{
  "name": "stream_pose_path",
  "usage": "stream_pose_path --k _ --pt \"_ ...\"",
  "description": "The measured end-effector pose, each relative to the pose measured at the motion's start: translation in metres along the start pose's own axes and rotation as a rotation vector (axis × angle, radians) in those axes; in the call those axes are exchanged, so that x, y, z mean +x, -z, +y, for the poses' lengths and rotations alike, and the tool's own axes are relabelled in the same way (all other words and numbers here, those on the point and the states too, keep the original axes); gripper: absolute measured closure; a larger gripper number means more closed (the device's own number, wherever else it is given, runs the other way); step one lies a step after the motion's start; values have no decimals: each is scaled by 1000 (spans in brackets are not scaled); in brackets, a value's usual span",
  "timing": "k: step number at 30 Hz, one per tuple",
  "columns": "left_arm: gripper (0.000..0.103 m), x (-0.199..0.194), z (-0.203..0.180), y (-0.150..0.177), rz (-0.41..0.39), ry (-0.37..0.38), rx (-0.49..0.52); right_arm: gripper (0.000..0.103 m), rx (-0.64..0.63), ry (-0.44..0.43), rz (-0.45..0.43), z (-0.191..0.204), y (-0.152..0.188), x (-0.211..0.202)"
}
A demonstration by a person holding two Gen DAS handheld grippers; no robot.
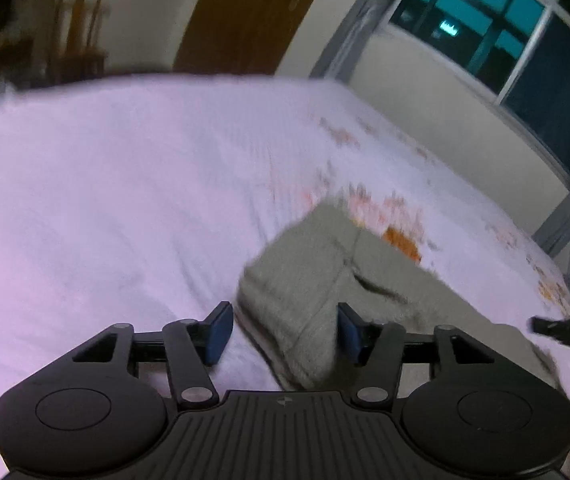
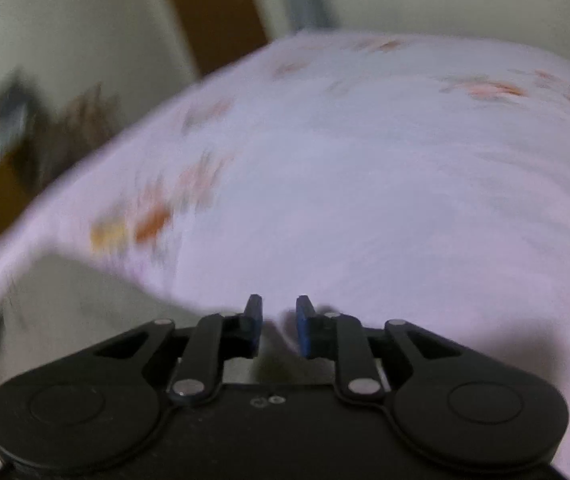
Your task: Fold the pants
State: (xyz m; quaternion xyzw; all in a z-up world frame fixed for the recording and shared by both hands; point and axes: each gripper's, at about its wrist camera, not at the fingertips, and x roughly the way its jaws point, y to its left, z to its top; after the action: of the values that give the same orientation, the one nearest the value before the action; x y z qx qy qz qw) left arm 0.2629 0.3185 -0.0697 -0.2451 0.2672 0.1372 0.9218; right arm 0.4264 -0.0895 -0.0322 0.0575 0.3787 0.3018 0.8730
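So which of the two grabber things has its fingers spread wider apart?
The left gripper: its blue-padded fingers gape wide on either side of the grey pants. The right gripper shows only a narrow gap over the bedsheet.

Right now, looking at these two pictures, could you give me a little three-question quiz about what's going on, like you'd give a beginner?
1. True or false: the left hand-held gripper has its jaws spread wide.
2. What do the grey pants lie on?
A. a wooden floor
B. a white bed sheet with orange print
C. a chair
3. Fill in: the right hand-held gripper has a narrow gap between its blue ____.

Key:
1. True.
2. B, the bed sheet.
3. Pads; nothing shows clearly between them.
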Motion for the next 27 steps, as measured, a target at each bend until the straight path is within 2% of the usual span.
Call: stream_pose_path --k 1,2,4,5,6,8,9,10,11,12,13,14,17,19,21,23,24,25,26,27 --pt "48 -11 -10 0 -37 -26 51 92 47 -48 -26 -4 1 -13" --pt "48 -18 -23 -1 -57 -12 101 92 69 -84 -30 -4 4 -21" --pt "48 -23 -50 -2 -76 43 167 92 134 -167 -16 -5 15 -31" --pt "48 -21 -60 -1 -78 74 186 94 195 -216 21 -6 23 -26" --pt "48 -13 -67 2 -66 97 207 96 245 -228 67 -8 31 -17" --pt "48 23 -69 11 51 19 234 103 292 -104 131 -18 47 0" --pt "48 35 -62 17 90 26 222 103 355 -123 117 -29 55 1" --pt "48 34 -56 20 69 51 228 103 440 -143 92 -43 61 -4" --pt "48 31 -54 21 62 62 247 103 474 -103 41 -53 64 -20" --pt "48 26 -51 21 66 69 251 103 483 -40 -9 -59 69 -42" --pt "48 19 -49 20 59 74 239 101 510 -26 -40 -66 75 -60" --pt "48 11 -50 16 42 68 226 92 528 -42 -78 -74 85 -86" --pt "47 -7 -65 16 -21 72 212 90 481 -2 -188 -84 117 -161" --pt "40 -10 -79 24 -20 97 219 89 522 -14 -228 -93 143 -189" --pt "39 -4 -99 34 9 107 252 89 546 -22 -176 -93 159 -189" --pt "39 -3 -114 49 19 120 293 89 544 -82 -163 -76 172 -186" --pt "39 4 -117 56 50 96 312 89 540 -123 -156 -67 179 -184" --pt "39 15 -113 64 113 58 315 89 541 -139 -133 -59 184 -175" --pt "39 17 -106 70 109 72 312 89 543 -103 -69 -55 188 -165" --pt "39 15 -102 70 100 67 308 103 544 -47 14 -55 191 -154"
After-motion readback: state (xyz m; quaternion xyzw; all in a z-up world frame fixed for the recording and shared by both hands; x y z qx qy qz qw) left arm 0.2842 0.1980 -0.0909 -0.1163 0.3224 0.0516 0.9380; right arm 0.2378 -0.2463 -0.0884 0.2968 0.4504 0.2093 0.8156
